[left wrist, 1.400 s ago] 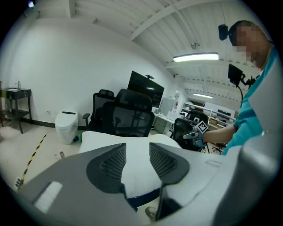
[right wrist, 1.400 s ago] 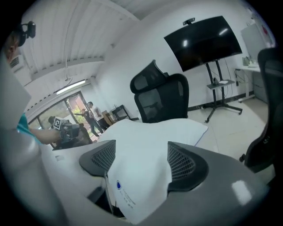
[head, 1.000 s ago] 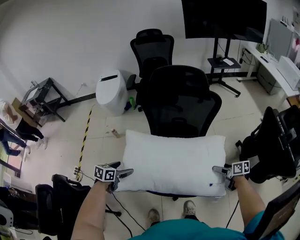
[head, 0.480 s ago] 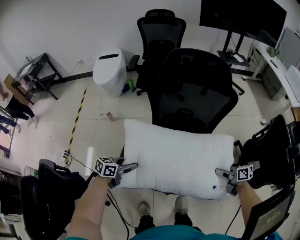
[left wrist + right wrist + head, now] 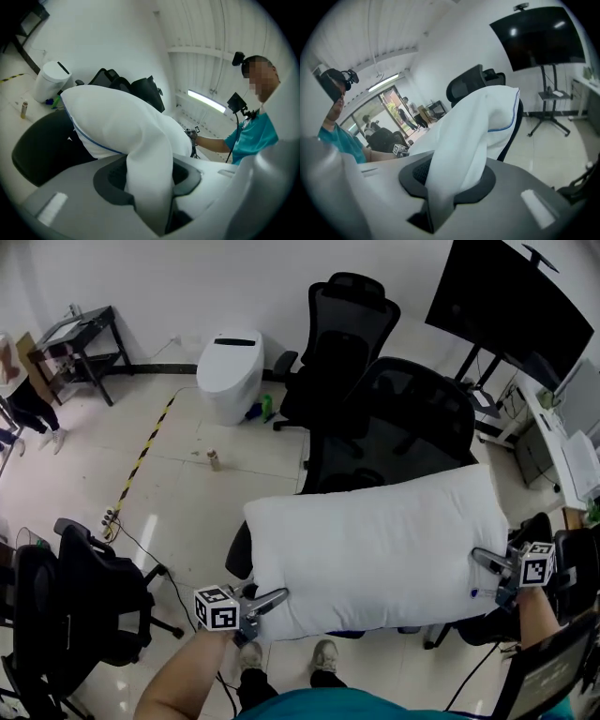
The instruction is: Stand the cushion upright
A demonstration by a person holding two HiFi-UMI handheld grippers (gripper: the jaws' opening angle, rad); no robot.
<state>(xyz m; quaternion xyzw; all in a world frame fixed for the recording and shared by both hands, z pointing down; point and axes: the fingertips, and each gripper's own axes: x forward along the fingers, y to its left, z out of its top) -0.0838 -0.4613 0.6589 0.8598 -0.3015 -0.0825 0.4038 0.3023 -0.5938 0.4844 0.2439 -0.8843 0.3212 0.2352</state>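
A white cushion point(image 5: 375, 559) with thin blue piping hangs over the seat of a black office chair point(image 5: 394, 432), its right end raised higher than its left. My left gripper point(image 5: 272, 601) pinches the cushion's lower left corner point(image 5: 145, 178), and its jaws are still closing on the fabric. My right gripper point(image 5: 487, 563) pinches the right end point(image 5: 454, 173), its jaws likewise closing with fabric squeezed between the pads. The cushion point(image 5: 483, 122) rises from the jaws toward the chair back.
A second black chair point(image 5: 342, 329) stands behind the first, a white bin point(image 5: 230, 367) to the left, and a large screen on a stand point(image 5: 511, 310) at the right. Another black chair point(image 5: 66, 606) is at my left. My feet point(image 5: 323, 652) are below the cushion.
Both grippers closed on the cushion's ends and lifted it off the seat. The right end rose well above the left, so the cushion now tilts.
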